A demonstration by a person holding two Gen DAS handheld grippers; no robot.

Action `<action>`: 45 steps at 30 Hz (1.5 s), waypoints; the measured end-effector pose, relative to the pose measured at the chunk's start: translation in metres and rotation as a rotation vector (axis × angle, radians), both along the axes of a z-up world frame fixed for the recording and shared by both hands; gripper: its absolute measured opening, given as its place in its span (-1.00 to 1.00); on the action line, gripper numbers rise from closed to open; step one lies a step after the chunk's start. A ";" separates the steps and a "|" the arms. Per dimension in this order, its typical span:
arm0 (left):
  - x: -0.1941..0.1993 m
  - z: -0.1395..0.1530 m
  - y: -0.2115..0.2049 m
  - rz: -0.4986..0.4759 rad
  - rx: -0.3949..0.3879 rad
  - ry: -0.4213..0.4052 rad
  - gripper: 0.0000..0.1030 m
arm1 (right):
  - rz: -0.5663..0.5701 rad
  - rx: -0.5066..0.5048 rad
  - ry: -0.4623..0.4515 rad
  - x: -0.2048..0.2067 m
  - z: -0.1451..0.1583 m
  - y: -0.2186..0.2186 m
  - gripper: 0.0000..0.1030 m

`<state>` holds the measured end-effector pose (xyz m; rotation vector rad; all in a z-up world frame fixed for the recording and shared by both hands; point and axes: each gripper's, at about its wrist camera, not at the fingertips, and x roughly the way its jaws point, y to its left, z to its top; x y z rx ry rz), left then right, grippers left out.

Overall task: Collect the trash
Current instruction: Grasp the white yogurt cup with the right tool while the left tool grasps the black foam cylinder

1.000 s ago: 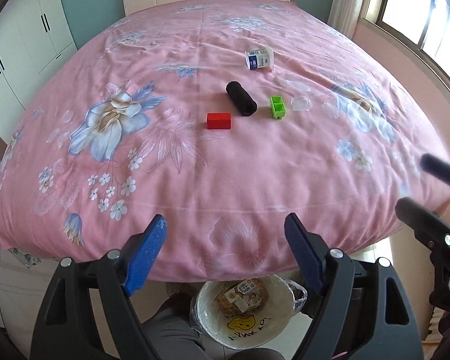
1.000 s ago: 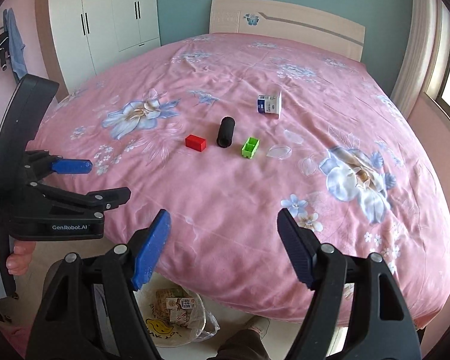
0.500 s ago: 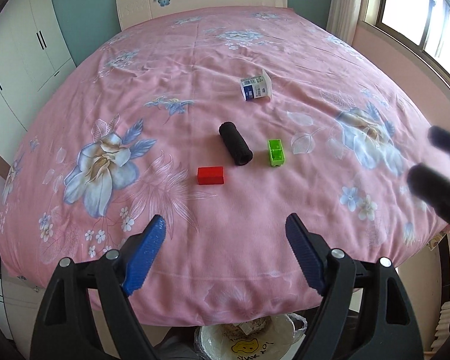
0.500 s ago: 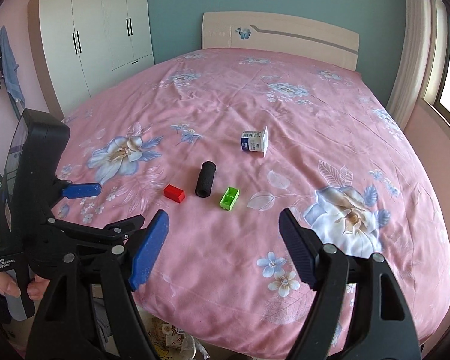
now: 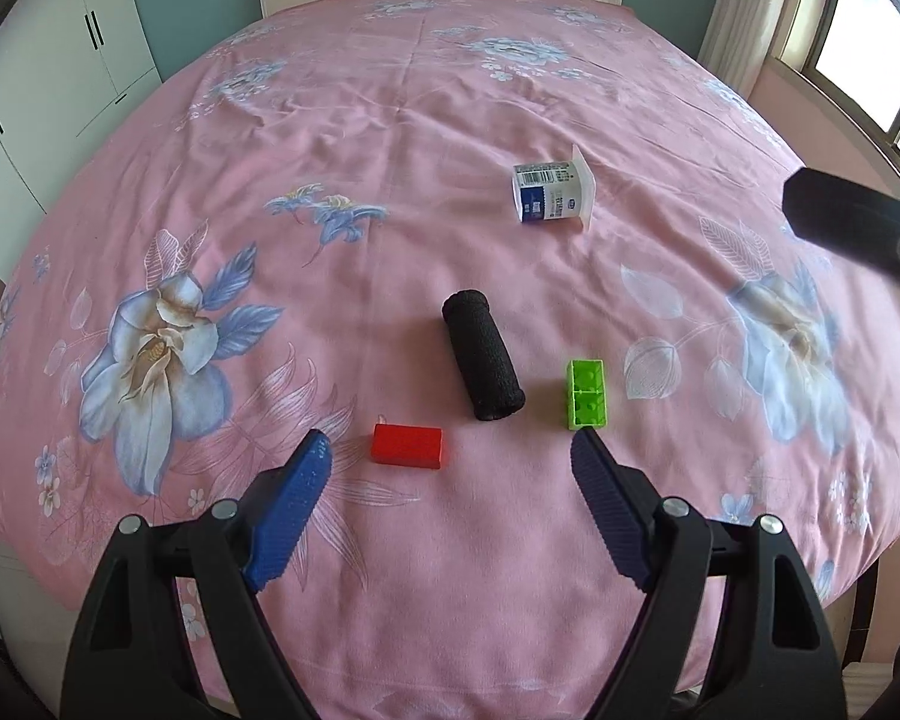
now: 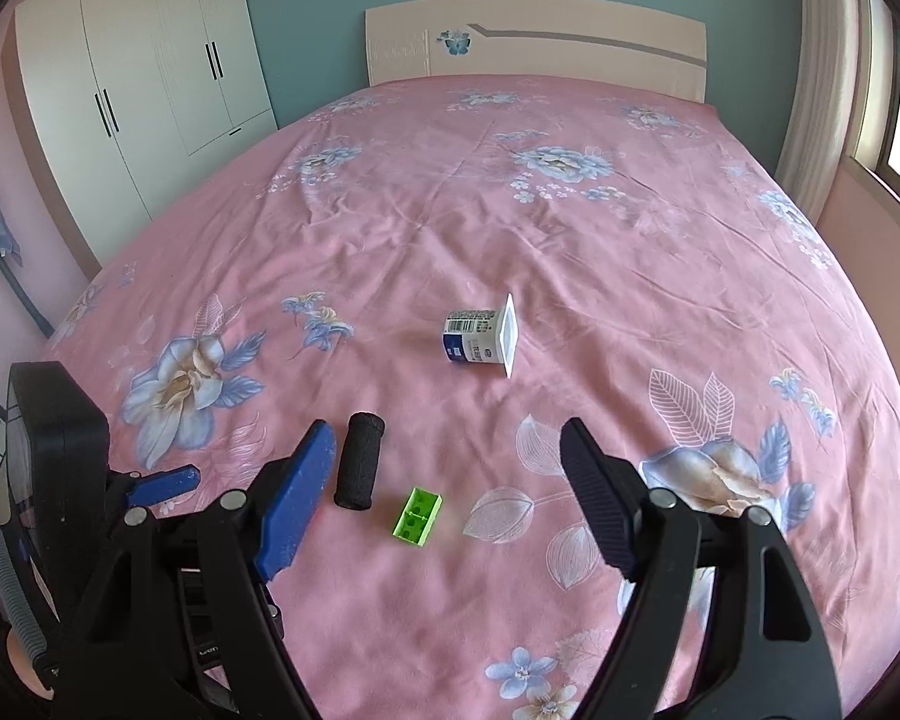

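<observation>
The left gripper (image 5: 450, 450) hung over the near part of a bed covered by a pink floral bedspread (image 5: 390, 150), its jaws spread wide and gripping nothing. A red block (image 5: 407, 447) lay on the cloth between its 2 blue pads, touching neither. Just beyond stood the other items: a black cylinder (image 5: 482, 354) lying on its side, a green block (image 5: 586, 393) to its right with its hollow face up, and farther back a small white and blue carton (image 5: 549, 199) tipped on its side. All 4 lay apart from one another. The right gripper (image 6: 447, 444) was also released and empty; its jaws had just been opening a little further, with nothing pressed between them. In the right wrist view the green block (image 6: 417, 514) sat on the bedspread between its fingers, the black cylinder (image 6: 359, 459) lay just beside the left pad, and the carton (image 6: 480, 343) was well ahead toward the middle of the bed. The left gripper (image 6: 162, 480) showed at the lower left edge of that view. A cream headboard (image 6: 540, 42) and white wardrobe (image 6: 150, 72) stood behind.
</observation>
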<state>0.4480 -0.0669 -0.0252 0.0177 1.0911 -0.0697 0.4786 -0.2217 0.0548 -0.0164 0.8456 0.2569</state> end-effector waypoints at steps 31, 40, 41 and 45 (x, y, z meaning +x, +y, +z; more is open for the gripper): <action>0.092 -0.110 -0.022 0.096 -0.080 0.194 0.63 | -0.119 -0.140 0.244 0.249 -0.153 0.057 0.52; 0.099 -0.109 -0.019 0.089 -0.090 0.202 0.35 | -0.112 -0.103 0.253 0.277 -0.157 0.057 0.52; 0.099 -0.109 -0.020 0.087 -0.087 0.202 0.35 | -0.120 -0.091 0.261 0.280 -0.159 0.055 0.52; 0.110 -0.103 -0.011 0.076 -0.067 0.194 0.35 | -0.153 -0.023 0.327 0.295 -0.172 0.051 0.52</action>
